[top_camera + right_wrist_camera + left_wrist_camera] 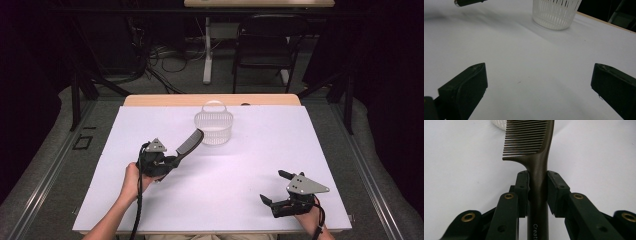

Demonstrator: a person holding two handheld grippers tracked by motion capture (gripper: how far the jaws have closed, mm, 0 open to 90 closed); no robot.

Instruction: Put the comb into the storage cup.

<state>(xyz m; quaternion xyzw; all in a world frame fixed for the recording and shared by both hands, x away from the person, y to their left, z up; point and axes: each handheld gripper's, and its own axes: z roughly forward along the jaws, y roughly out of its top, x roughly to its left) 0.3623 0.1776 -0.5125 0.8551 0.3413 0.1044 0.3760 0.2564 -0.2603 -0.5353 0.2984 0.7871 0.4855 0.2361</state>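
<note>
Comb [537, 157] handle clamped in left gripper [537, 180] fingers; right gripper [537, 85] fingers wide apart, w/ nothing between.

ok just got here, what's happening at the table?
A person holds a gripper in each hand. The left gripper is shut on the handle of a dark comb, which is lifted off the white table with its toothed end pointing at the white slotted basket, close to its rim. The comb is not in the basket yet. The right gripper rests near the table's front right, open and holding nothing.
</note>
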